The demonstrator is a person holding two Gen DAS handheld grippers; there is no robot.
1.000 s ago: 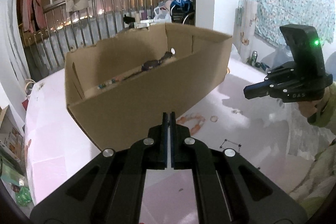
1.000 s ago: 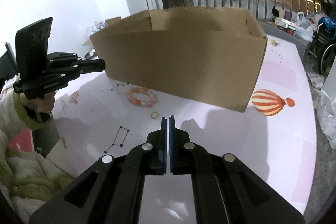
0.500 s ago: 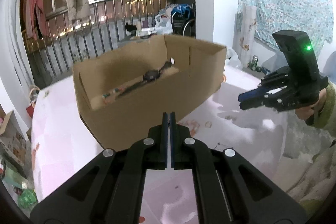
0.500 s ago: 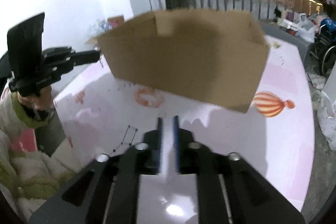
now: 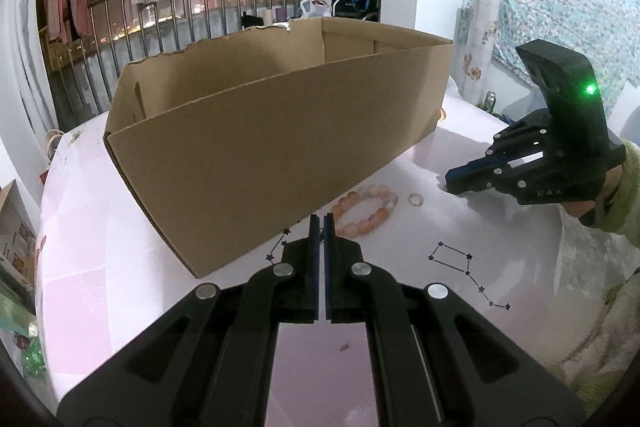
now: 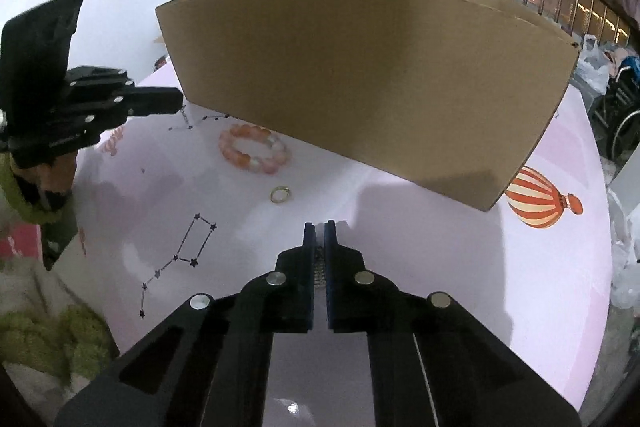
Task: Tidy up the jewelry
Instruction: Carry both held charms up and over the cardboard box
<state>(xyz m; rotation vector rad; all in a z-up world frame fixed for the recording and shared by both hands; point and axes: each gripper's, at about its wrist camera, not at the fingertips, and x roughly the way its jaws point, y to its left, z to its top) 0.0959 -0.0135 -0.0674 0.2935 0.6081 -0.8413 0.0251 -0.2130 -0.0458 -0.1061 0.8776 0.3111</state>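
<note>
The left gripper (image 5: 319, 217) is closed with nothing between its fingers, low over the pink table (image 5: 120, 267). Just ahead of its tips lies the bead bracelet (image 5: 366, 211), touching the cardboard box (image 5: 260, 147); a small ring (image 5: 415, 199) sits just right of it. The right gripper (image 6: 319, 225) is also closed and empty, the ring (image 6: 280, 194) slightly ahead and left of it.
</note>
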